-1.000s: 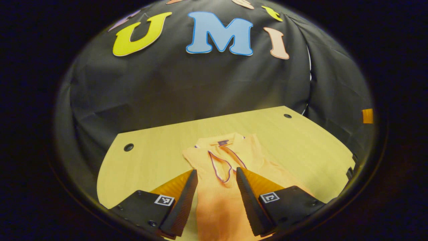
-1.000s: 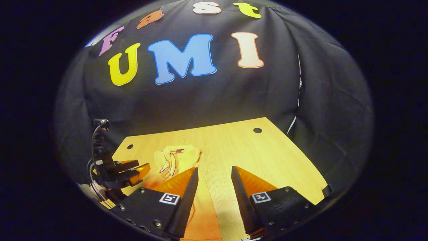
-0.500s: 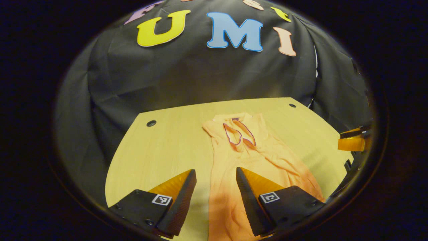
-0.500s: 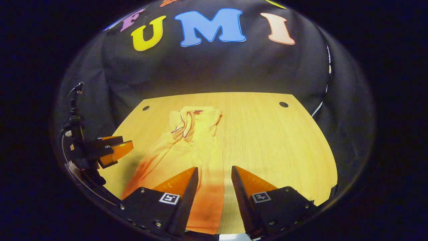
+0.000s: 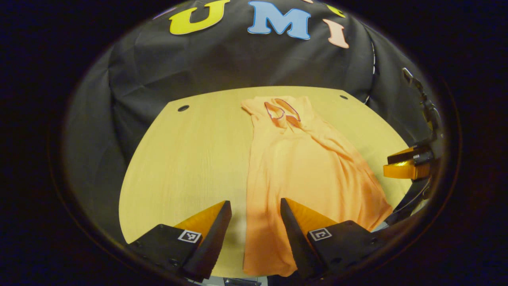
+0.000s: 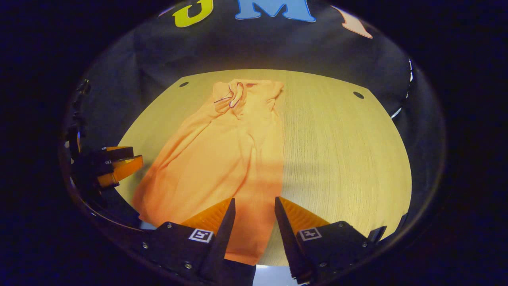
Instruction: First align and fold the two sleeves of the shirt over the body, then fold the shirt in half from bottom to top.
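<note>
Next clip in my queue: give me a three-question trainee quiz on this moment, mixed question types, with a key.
1. True or false: the left gripper has its jaws shut on the shirt.
2. Multiple choice: where does the shirt's collar lie?
A. at the far end of the table, toward the black cloth wall
B. hanging off the near edge
C. under the right gripper
3. Fill in: the shirt lies as a long narrow strip, so the fold from ____ to top is not yet done.

Key
1. False: both grippers' jaws stand apart above the shirt's near end.
2. A
3. bottom
</note>
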The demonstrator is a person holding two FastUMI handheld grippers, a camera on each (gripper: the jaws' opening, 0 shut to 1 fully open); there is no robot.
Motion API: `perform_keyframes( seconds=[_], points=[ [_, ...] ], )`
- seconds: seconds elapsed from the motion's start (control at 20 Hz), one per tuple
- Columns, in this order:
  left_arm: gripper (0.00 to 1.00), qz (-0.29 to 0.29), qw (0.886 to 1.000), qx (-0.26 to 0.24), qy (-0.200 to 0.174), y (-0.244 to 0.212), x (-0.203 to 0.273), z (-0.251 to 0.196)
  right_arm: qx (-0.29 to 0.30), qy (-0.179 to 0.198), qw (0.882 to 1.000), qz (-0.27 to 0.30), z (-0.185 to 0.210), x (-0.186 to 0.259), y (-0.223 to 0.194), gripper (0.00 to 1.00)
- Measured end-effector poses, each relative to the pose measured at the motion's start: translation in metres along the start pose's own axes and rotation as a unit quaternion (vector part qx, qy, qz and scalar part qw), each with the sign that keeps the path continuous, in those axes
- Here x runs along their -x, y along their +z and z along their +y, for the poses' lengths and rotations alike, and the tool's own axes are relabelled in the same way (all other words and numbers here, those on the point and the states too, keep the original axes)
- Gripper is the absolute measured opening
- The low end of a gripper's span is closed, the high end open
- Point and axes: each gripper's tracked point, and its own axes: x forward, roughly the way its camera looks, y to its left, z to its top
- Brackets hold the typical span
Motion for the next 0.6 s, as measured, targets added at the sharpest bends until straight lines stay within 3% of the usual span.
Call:
perform_keyframes(
  seconds=[0.1,0.2,0.55,0.6],
  points=[
    [0.89,0.020,1.000,-0.007,-0.001,-0.024,-0.002,-0.002,0.009,-0.003,1.000,0.017,0.001,-0.003,-0.014,0.63],
    [0.84,0.040,0.999,-0.014,-0.004,-0.046,-0.003,-0.004,0.017,-0.005,0.999,0.034,0.000,-0.006,-0.026,0.63],
    [0.87,0.075,0.997,-0.022,-0.004,-0.080,-0.011,-0.010,0.032,-0.018,0.996,0.077,-0.006,-0.013,-0.057,0.60],
    [0.87,0.070,0.997,-0.021,-0.005,-0.078,-0.011,-0.011,0.034,-0.020,0.996,0.081,-0.006,-0.014,-0.060,0.64]
  ],
)
